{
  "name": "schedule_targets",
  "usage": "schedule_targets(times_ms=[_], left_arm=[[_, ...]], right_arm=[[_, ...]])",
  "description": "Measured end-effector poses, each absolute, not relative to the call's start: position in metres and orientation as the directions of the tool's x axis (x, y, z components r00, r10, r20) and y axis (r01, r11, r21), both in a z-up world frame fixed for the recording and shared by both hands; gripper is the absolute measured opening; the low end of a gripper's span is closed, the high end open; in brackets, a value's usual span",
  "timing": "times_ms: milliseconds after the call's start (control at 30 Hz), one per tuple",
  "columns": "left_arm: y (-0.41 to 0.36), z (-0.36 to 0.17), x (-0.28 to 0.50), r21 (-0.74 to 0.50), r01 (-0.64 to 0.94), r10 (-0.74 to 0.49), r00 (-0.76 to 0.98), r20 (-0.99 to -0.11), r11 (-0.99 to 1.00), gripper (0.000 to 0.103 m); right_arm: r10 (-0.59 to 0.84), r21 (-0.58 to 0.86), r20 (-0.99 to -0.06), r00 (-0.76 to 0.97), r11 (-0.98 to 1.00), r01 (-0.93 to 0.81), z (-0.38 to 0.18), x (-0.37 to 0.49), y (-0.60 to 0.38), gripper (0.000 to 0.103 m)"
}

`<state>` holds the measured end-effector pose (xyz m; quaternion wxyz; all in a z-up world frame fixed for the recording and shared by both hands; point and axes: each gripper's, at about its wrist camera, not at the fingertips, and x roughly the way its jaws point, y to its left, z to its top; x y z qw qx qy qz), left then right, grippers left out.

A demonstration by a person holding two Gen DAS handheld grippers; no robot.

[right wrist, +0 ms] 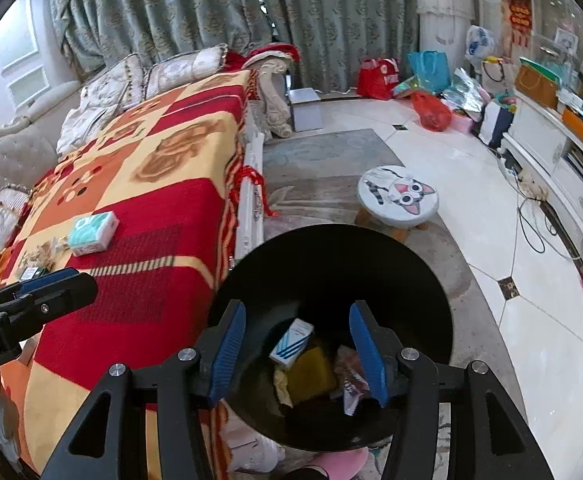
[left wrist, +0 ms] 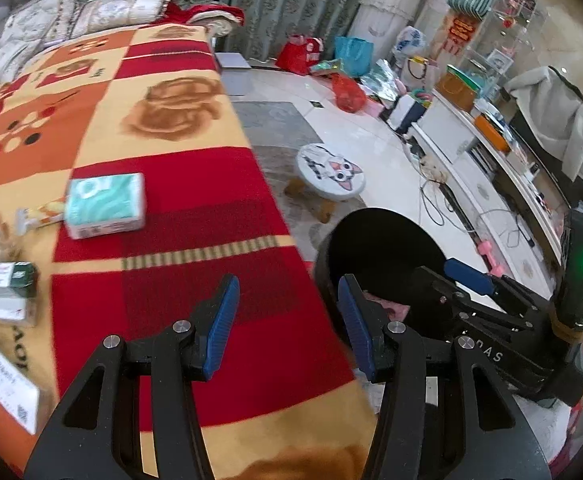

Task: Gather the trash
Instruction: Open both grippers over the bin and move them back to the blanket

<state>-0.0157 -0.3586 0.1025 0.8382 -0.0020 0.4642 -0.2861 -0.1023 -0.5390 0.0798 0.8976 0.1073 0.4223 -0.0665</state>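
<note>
Right wrist view — the right gripper (right wrist: 297, 350) is held with jaws apart and empty over the round black bin (right wrist: 411, 276), where discarded wrappers and a small striped carton (right wrist: 291, 343) are seen; the left gripper (left wrist: 287, 324), likewise parted, is poised above the red-and-yellow patterned blanket (left wrist: 195, 208).

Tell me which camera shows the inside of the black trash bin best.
The right wrist view: it looks straight down into the black trash bin, showing boxes and wrappers inside. The left wrist view catches only its rim and dark interior.
</note>
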Motion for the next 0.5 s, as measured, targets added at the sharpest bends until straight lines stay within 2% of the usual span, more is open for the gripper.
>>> schedule_targets(times_ms=[500], left_arm=[[-0.274,0.095,-0.012,-0.226,0.345,-0.373,0.457,-0.807,0.911,0.050]], right_arm=[[0.088,0.145,-0.781,0.619,0.989,0.043,0.080,-0.072,-0.449,0.054]])
